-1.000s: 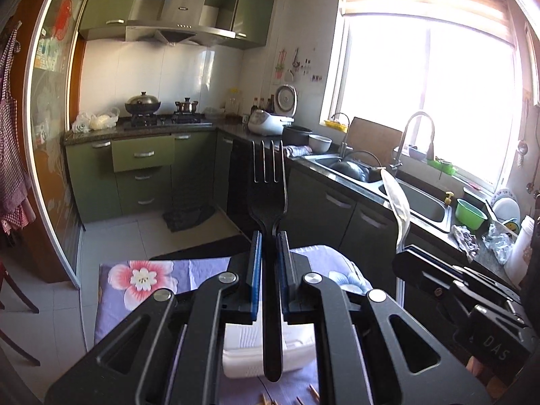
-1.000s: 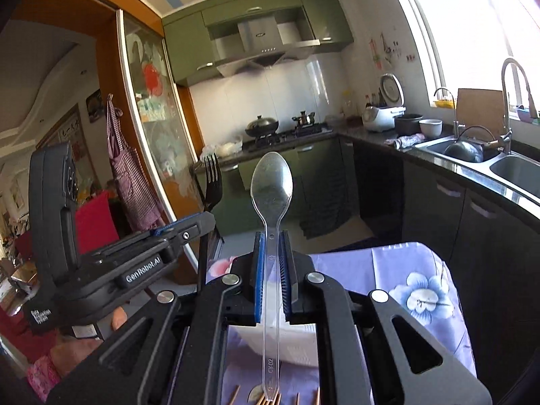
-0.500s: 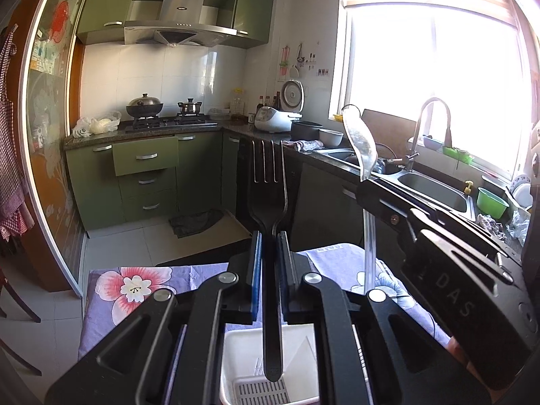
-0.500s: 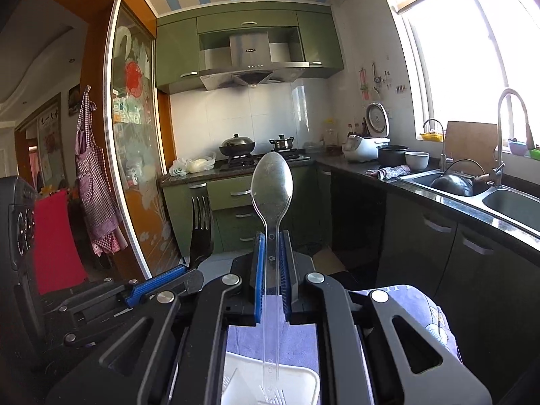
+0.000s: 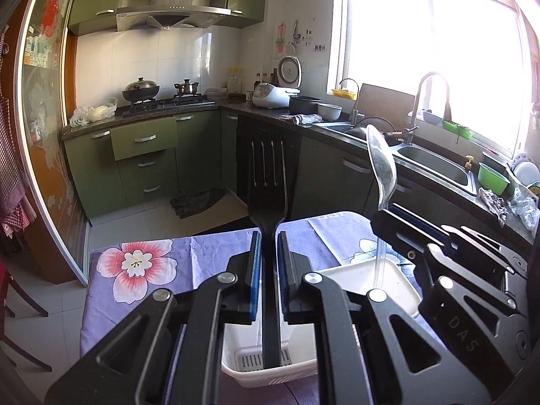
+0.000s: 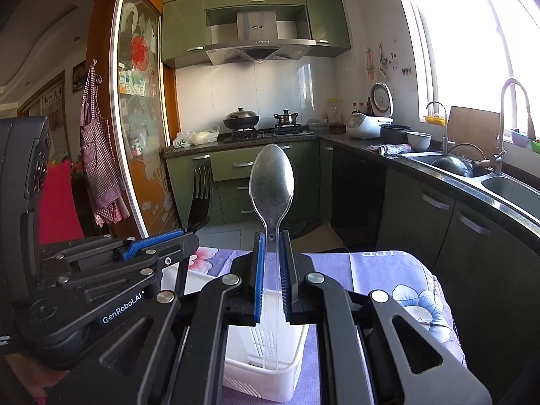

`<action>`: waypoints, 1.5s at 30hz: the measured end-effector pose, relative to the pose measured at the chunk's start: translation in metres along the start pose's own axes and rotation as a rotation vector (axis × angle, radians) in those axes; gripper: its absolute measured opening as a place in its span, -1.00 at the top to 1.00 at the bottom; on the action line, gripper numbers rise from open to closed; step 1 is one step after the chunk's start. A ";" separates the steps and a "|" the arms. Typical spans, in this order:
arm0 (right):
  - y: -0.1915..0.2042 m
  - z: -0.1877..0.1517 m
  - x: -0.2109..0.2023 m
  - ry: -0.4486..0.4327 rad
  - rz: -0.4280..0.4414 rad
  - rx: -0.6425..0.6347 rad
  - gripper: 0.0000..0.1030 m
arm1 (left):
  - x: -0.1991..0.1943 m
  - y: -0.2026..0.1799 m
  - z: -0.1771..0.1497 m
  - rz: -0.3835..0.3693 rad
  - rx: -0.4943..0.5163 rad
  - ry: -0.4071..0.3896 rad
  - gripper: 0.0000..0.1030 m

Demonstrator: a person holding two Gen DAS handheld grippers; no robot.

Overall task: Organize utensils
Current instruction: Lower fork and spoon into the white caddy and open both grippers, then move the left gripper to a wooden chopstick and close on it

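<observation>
Two handheld grippers share the scene, each pinching one utensil above a white slotted utensil basket that stands on a table covered by a purple floral tablecloth.

From the left wrist we see the left gripper at lower centre of the frame, its blue-padded jaws pressed onto the neck of a black plastic fork. The fork stands upright with its tines pointing up at mid-frame; its handle runs down between the jaws, and its lower end sits inside the basket, over the slotted floor at the bottom of the frame. At right in the same frame the right gripper enters from the lower right, with a clear plastic spoon rising from it, bowl upward; the spoon's transparent handle reaches down into the basket's far compartment.

From the right wrist we see the right gripper at lower centre, jaws clamped on the neck of the clear spoon. The bowl stands upright at mid-frame and the handle descends into the basket near the bottom edge; whether its tip touches the floor we cannot tell. At left of this frame the left gripper appears side-on, with the black fork upright above it.

Green kitchen cabinets, a range hood and a steel sink fill the background.
</observation>
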State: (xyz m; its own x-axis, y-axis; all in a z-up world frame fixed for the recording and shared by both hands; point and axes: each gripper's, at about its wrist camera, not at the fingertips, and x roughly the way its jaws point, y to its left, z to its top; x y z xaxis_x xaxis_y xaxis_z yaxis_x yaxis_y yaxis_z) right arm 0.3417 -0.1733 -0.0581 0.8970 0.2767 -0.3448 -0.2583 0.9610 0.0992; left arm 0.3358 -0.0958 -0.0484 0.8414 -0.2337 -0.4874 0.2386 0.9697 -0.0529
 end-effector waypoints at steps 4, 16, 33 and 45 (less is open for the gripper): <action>-0.001 -0.009 -0.007 0.005 0.003 -0.006 0.73 | -0.008 -0.002 -0.002 0.003 0.012 0.004 0.47; -0.007 -0.005 -0.063 0.001 0.016 0.017 0.44 | -0.053 0.004 -0.003 0.002 -0.034 0.057 0.02; -0.061 -0.134 -0.121 0.402 -0.005 0.005 0.25 | -0.028 0.013 -0.157 0.067 -0.079 0.711 0.48; -0.063 -0.139 -0.123 0.432 0.018 0.005 0.25 | -0.013 -0.006 -0.169 0.107 -0.044 0.783 0.79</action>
State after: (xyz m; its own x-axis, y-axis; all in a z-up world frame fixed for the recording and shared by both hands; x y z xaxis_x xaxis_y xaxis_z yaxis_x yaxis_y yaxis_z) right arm 0.1976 -0.2681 -0.1512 0.6595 0.2690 -0.7019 -0.2700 0.9562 0.1127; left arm 0.2411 -0.0867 -0.1889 0.2691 -0.0358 -0.9625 0.1425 0.9898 0.0030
